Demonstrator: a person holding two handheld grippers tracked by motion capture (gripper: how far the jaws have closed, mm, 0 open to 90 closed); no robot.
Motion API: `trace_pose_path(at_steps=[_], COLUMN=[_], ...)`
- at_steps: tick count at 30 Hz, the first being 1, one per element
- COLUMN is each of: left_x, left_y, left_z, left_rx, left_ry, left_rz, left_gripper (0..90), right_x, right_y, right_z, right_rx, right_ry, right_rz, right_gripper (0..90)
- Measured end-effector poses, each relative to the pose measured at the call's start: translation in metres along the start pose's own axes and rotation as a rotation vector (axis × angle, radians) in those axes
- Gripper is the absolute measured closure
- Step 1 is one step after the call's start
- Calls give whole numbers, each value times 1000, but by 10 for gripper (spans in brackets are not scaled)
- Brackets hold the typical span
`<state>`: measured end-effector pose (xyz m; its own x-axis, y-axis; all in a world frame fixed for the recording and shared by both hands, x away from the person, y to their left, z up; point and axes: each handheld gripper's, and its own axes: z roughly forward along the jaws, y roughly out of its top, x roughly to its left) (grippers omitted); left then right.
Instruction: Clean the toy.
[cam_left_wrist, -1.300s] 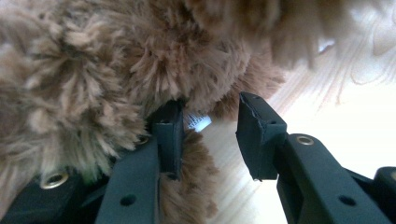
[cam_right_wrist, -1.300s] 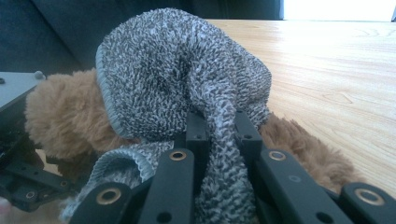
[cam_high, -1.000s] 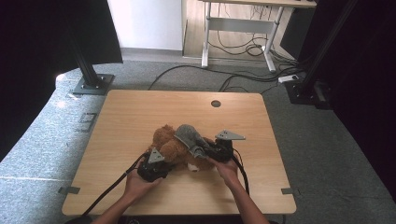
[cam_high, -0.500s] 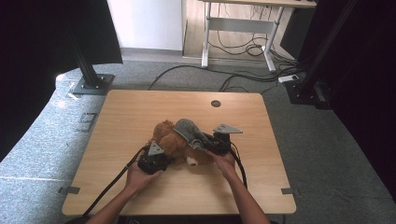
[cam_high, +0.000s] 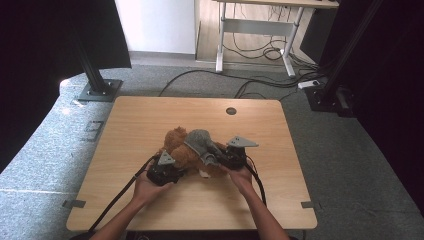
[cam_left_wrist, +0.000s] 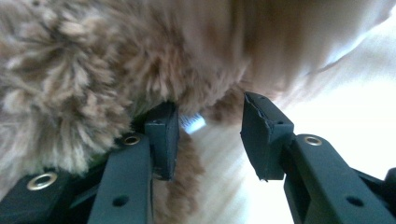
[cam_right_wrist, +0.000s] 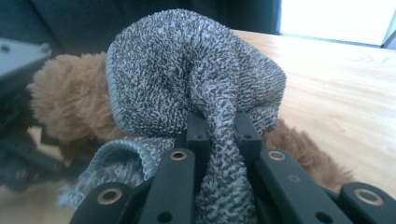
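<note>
High view first: I stand at the near edge of the wooden table (cam_high: 150, 120), and both my forearms come in from the bottom. A brown plush toy (cam_high: 176, 145) lies a little near of the table's middle, and a grey knitted cloth (cam_high: 200, 141) is draped over its right part. My left gripper (cam_high: 165, 170) sits at the toy's near left side, touching the fur. My right gripper (cam_high: 231, 156) sits at the toy's right side, with its grey three-cornered plate on top. Cables trail from both back toward me. A small round hole (cam_high: 231, 111) in the tabletop lies on the far side, well apart from the toy.

From the left gripper view, my left gripper (cam_left_wrist: 210, 135) has its jaws spread, and they have just been opening. One pad (cam_left_wrist: 161, 135) is pushed up against the brown plush toy (cam_left_wrist: 93, 70); the other stands free over the bright tabletop. A tuft of fur and a small white tag (cam_left_wrist: 192, 123) lie in the gap, but the pads do not press on them.

From the right gripper view, my right gripper (cam_right_wrist: 218, 128) is pinching the grey knitted cloth (cam_right_wrist: 187, 70): a gathered fold runs down between the two jaws, which are pressed together on it. Above them the cloth bulges into a rounded hump. The brown plush toy (cam_right_wrist: 65, 102) shows under and to the left of it, with more fur to the right, lying on the wooden table (cam_right_wrist: 345, 84).
</note>
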<state>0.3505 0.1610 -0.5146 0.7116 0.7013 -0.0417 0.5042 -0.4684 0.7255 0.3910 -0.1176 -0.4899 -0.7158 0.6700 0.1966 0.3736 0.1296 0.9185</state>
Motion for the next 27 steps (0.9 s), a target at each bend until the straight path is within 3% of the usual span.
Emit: trace_pose_path(at_steps=[2, 6, 15, 23, 27], left_x=[-1, 5, 17, 35, 41], left_y=[-2, -6, -9, -7, -8], left_z=[-9, -38, -72, -68, -58], left_rx=[-21, -113, -203, -176, -129], left_ry=[-5, -45, -44, 30, -7], left_rz=[11, -40, -72, -112, -117], left_gripper=[564, 561, 555, 424, 381], right_x=[4, 11, 21, 28, 29], right_y=[-6, -13, -23, -28, -28], right_z=[-7, -16, -29, -34, -36], right_rx=[-11, -19, -15, -12, -9], right_ry=[5, 23, 48, 61, 68], right_rz=[-4, -4, -20, -20, -20], right_gripper=[812, 813, 814, 814, 814])
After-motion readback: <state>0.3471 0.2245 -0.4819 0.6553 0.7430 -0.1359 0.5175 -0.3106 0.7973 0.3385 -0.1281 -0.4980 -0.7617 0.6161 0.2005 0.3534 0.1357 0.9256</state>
